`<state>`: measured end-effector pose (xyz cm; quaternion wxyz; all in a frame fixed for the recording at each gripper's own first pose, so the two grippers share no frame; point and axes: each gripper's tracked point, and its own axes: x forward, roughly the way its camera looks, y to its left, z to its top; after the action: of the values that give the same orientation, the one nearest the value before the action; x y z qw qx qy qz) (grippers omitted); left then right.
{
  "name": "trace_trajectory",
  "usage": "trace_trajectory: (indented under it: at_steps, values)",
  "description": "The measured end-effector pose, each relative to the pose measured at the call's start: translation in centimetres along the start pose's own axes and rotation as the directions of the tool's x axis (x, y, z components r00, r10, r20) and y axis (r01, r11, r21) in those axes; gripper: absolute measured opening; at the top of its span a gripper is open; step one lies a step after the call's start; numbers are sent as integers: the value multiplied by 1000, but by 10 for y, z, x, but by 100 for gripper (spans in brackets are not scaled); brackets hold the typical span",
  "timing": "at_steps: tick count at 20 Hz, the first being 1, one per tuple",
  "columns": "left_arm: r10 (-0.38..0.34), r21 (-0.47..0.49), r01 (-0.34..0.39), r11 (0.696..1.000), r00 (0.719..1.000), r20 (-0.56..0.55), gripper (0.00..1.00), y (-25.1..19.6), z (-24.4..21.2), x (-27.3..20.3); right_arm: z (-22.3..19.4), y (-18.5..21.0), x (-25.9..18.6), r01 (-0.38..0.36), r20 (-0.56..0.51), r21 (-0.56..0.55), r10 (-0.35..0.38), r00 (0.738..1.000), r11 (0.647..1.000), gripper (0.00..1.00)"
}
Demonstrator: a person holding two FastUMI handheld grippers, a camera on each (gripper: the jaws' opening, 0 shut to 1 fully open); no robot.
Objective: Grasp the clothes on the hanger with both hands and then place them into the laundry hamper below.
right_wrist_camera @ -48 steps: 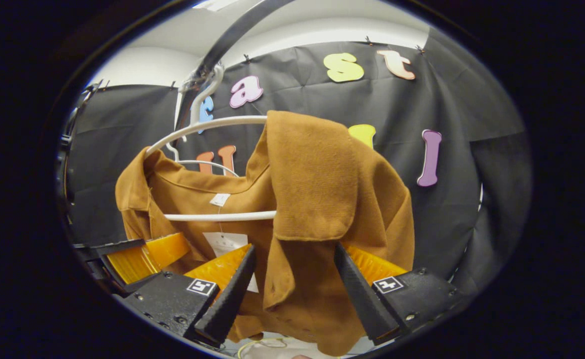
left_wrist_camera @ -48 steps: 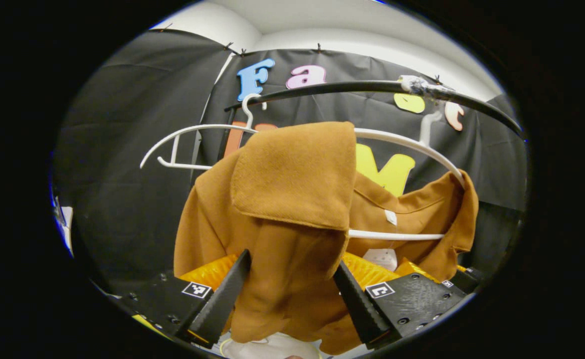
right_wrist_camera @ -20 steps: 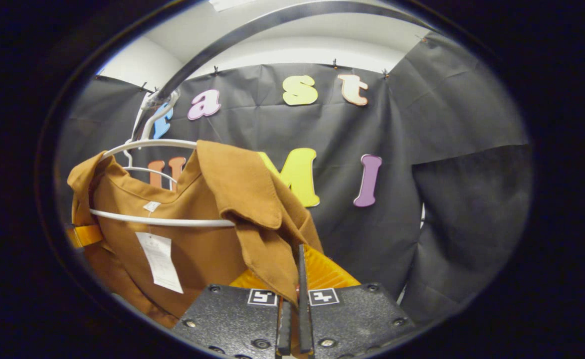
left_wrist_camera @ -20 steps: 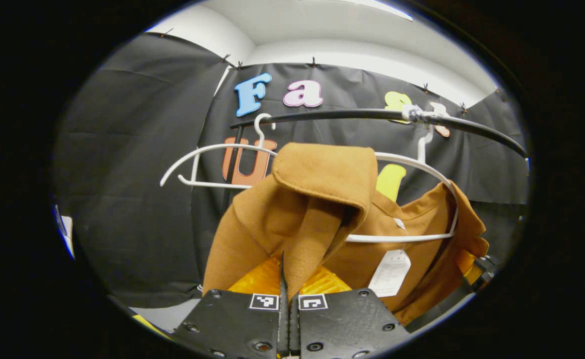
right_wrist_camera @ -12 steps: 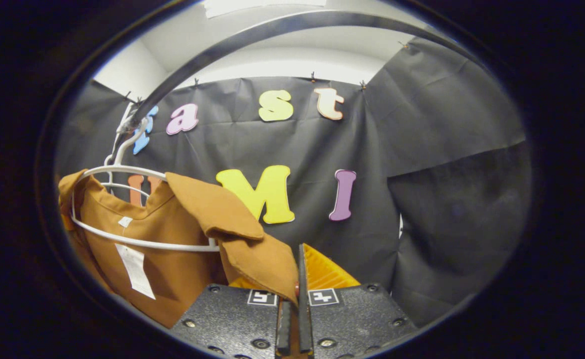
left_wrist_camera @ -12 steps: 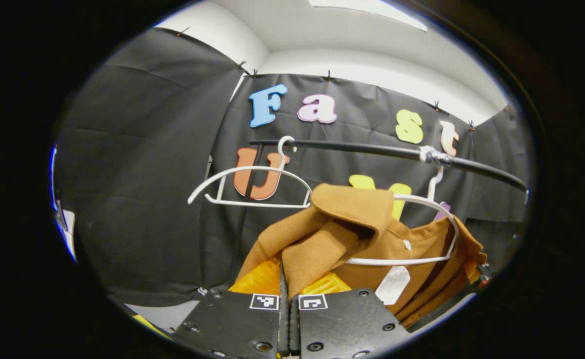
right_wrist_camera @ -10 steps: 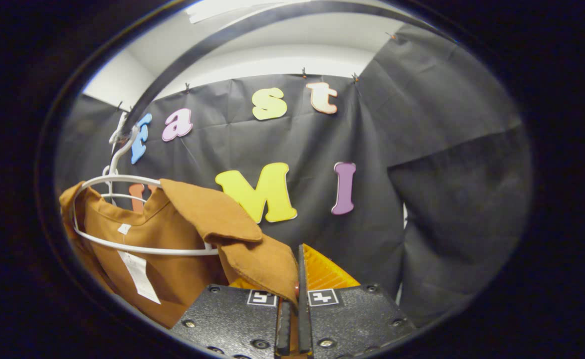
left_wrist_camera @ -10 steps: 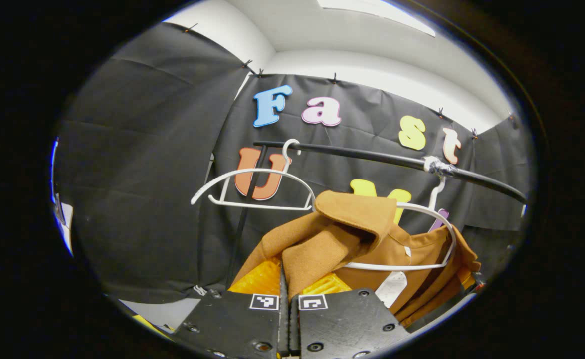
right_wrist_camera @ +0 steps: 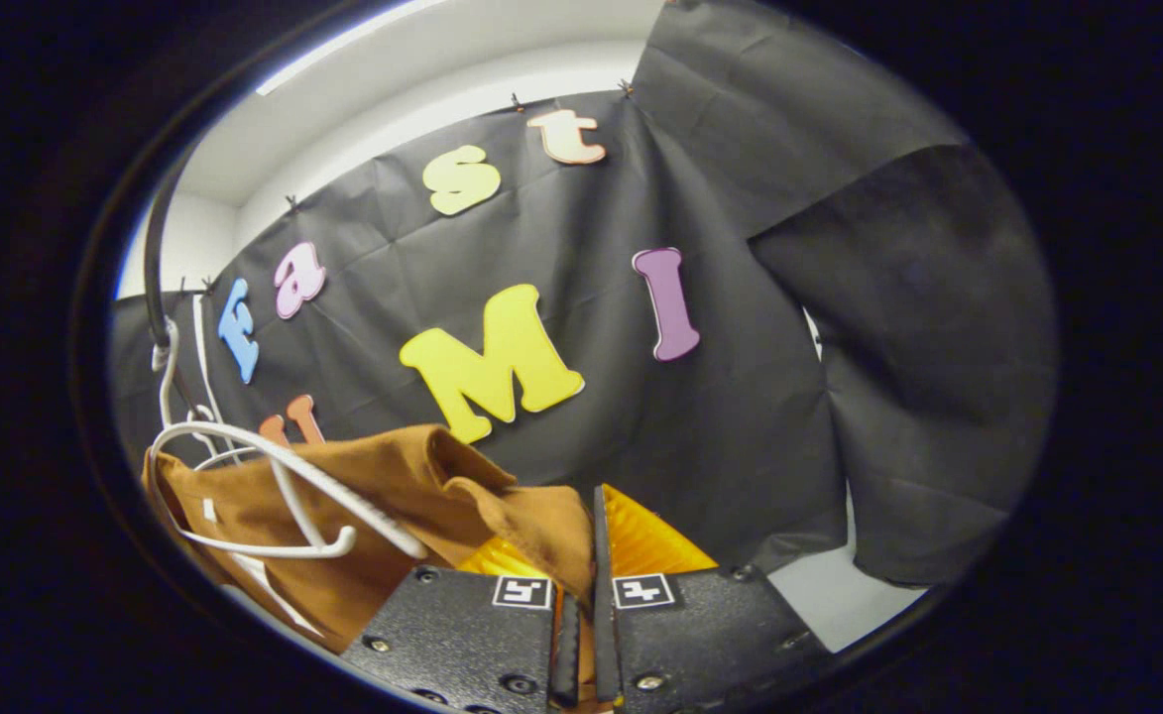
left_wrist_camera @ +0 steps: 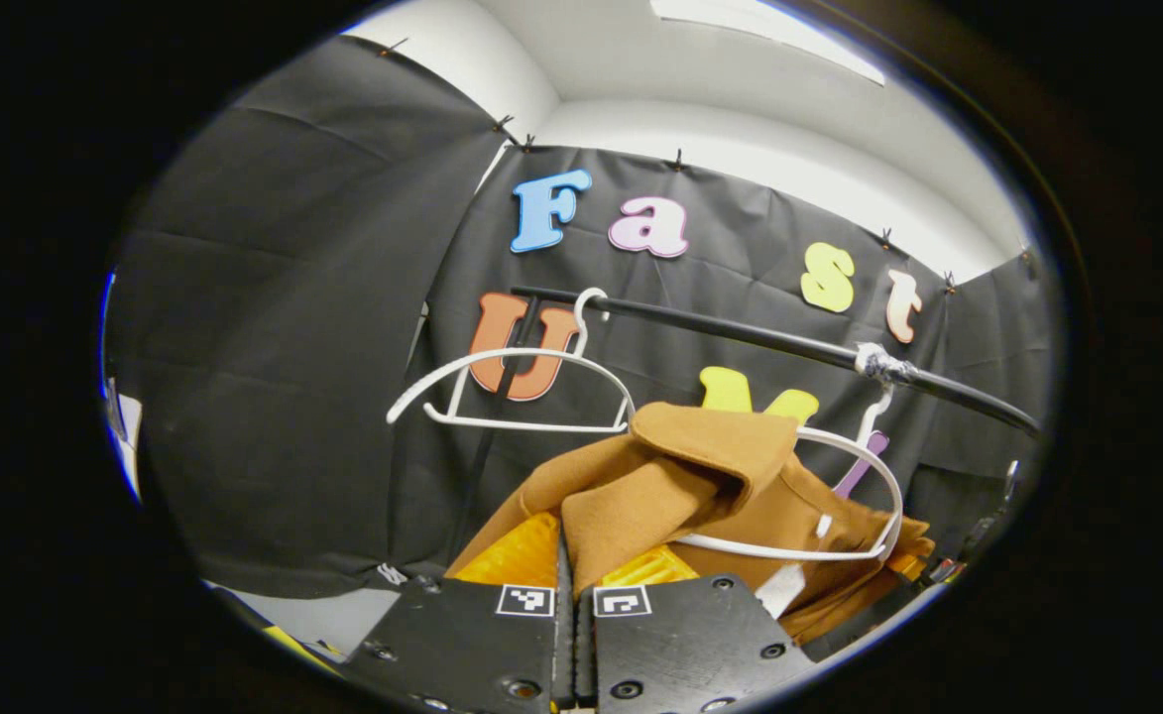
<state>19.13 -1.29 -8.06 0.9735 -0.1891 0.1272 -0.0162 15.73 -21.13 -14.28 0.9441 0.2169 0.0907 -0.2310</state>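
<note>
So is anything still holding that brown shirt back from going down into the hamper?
Yes: the white hanger is still threaded through the brown shirt at the collar, hooked on the black rail. The hamper is out of view.

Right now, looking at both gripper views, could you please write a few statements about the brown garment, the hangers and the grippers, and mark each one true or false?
1. The left gripper is shut on the brown garment. True.
2. The right gripper is open and apart from the garment. False: it is shut on the fabric.
3. A second white hanger on the black rail carries nothing. True.
4. The garment lies in the hamper. False: it is still partly on its white hanger.
</note>
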Motion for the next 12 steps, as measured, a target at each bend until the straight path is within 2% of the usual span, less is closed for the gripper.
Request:
trace_trajectory:
  at_steps: [1, 2, 3, 7, 9, 10, 11, 12]
  values:
    - [-5, -5, 5, 1000, 1000, -8, 6, -2, -1, 0, -3, 2, 1, -8, -9, 3, 8, 1000, 1000, 10]
    - [-6, -4, 6, 1000, 1000, -11, 6, -1, -1, 1, -3, 5, 2, -16, -12, -3, 16, 1000, 1000, 10]
    - [-12, -5, 12, 1000, 1000, -8, 1, 0, 2, 1, -3, 8, 3, -23, -12, -10, 23, 1000, 1000, 10]
    - [-83, -97, 82, 992, 996, -11, 1, -6, 17, -1, -2, 15, 12, -53, -24, -20, 52, 998, 998, 7]
    - [-93, -94, 91, 991, 996, -14, 1, -3, 24, 1, -2, 19, 19, -72, -34, -15, 71, 997, 997, 7]
    - [-111, -101, 109, 989, 994, -12, 6, -6, 28, 1, -2, 20, 22, -73, -38, -24, 72, 997, 997, 7]
    - [-130, -109, 129, 986, 991, -8, 1, -10, 33, -1, -1, 22, 24, -76, -40, -30, 75, 996, 997, 7]
    - [-146, -114, 145, 983, 989, -2, 3, -10, 38, -3, 1, 24, 26, -89, -43, -30, 87, 995, 996, 7]
